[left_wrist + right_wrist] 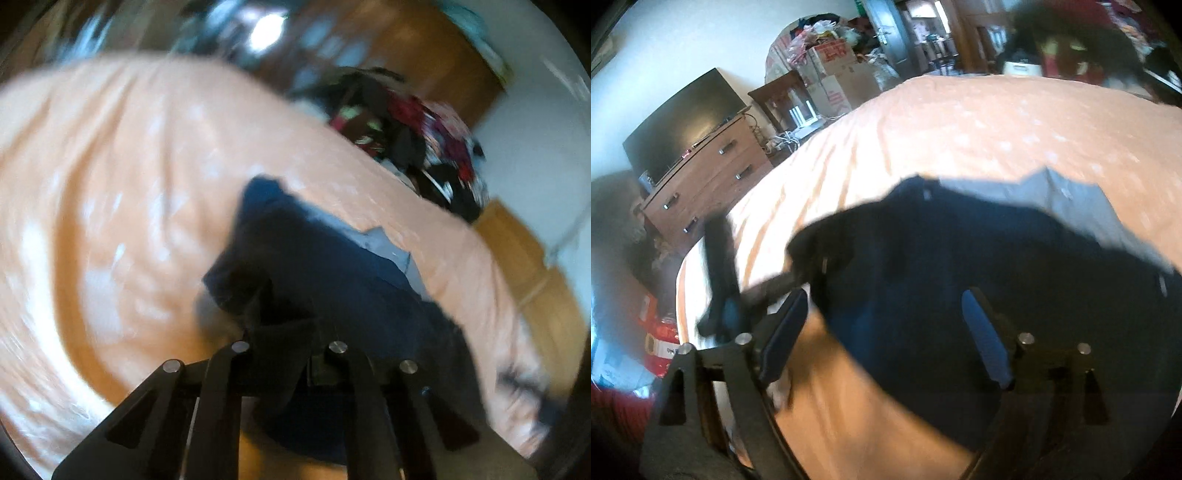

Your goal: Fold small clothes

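Note:
A dark navy garment (332, 280) with a light grey part (388, 247) lies on the orange bedsheet (129, 166). My left gripper (288, 332) is shut on a fold of it; the cloth drapes over the fingers and hides their tips. In the right wrist view the same garment (960, 251) spreads across the sheet (960, 122), grey part (1071, 199) at its far edge. My right gripper (884, 295) is open, its blue pads (786, 332) wide apart over the garment's near edge. The blurred left gripper (718, 266) pulls a dark corner at the left.
A heap of dark and red clothes (417, 140) lies at the bed's far side. Beside the bed stand a wooden dresser (701, 184) with a black TV (683, 118), and cardboard boxes (834, 70). A wooden headboard (528, 280) runs along the right.

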